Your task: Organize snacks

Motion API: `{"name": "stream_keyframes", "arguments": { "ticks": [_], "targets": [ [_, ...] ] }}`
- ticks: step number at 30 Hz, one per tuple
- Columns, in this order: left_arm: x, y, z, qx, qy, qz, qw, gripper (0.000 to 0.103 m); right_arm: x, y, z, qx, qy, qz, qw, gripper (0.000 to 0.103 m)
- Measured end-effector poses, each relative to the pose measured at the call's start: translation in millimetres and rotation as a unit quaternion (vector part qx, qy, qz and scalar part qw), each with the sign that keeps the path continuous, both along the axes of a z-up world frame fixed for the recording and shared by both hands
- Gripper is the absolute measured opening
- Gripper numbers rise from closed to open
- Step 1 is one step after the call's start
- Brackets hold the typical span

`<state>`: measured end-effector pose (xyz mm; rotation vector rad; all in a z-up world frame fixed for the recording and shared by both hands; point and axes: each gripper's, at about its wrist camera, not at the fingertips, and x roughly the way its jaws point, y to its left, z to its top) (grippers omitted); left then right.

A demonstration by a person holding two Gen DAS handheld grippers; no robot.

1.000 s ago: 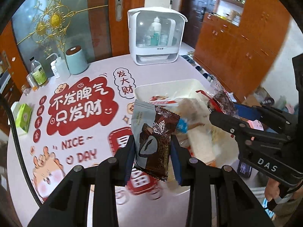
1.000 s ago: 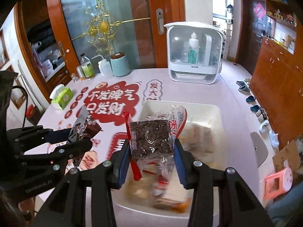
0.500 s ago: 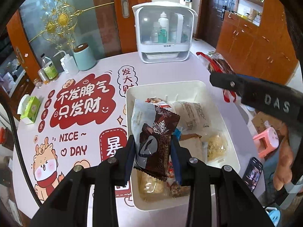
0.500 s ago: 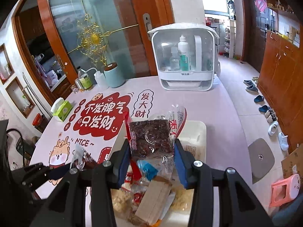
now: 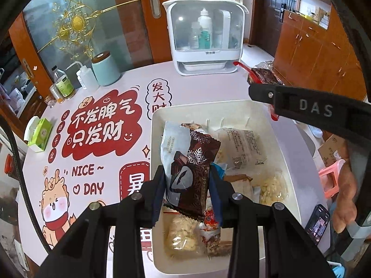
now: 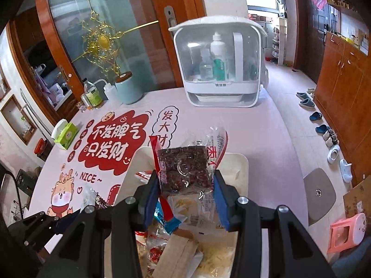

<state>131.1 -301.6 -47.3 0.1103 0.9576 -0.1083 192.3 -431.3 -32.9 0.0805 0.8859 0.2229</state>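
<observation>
Both grippers have a packet pinched between their blue pads: my left gripper [image 5: 187, 192] is clamped part-closed on a brown wrapper [image 5: 192, 176] at lower centre of its view, and my right gripper [image 6: 186, 199] on a clear bag of dates [image 6: 183, 171] at the centre of its own. Each packet stands with its long axis running up and away from the jaws, and each hangs directly over the white bin [image 5: 243, 108], which lies just below and ahead of both tools. I judge the coming move turns on that: both packets sit above the bin's opening, so letting go should drop them in among the snacks already there. Neither hand looks clearly nearer; the right gripper crosses the upper right of the left view, past the bin's far corner. Beyond the bin, the pink tablecloth [image 6: 231, 125] carries red printed slogans to the left. Further back, at top centre, stands a white cabinet [image 6: 220, 64] with bottles inside, and a teal canister [image 5: 105, 69] at upper left. Behind are a glass door, wooden cupboards, and shoes on the floor.
</observation>
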Motion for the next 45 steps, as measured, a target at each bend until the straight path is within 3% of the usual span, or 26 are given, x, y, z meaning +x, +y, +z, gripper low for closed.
{"name": "stream_keyframes", "arguments": {
  "ticks": [6, 7, 9, 10, 11, 31, 45],
  "targets": [
    [11, 3, -8, -0.001, 0.011, 0.009, 0.9999, 0.037, 16, 4, -15, -0.001, 0.019, -0.004, 1.0, 0.047],
    [11, 4, -9, -0.001, 0.012, 0.011, 0.9999, 0.041, 17, 4, -17, -0.001, 0.022, -0.003, 1.0, 0.048],
    [13, 5, -11, -0.003, 0.011, 0.015, 0.9998, 0.062, 21, 5, -22, -0.003, 0.029, -0.001, 1.0, 0.05],
    [12, 6, -11, -0.002, 0.008, 0.018, 0.9998, 0.081, 22, 5, -24, -0.004, 0.031, 0.0, 1.0, 0.052],
    [12, 7, -11, 0.001, 0.006, 0.021, 0.9998, 0.089, 23, 6, -26, -0.005, 0.033, -0.002, 0.999, 0.053],
    [1, 19, -13, -0.009, 0.029, 0.046, 0.9985, 0.09, 10, 2, -32, 0.013, 0.043, -0.016, 0.999, 0.055],
    [-43, 57, 12, 0.001, 0.008, 0.061, 0.9981, 0.093, -51, 40, -20, 0.023, 0.045, -0.003, 0.999, 0.055]
  ]
}}
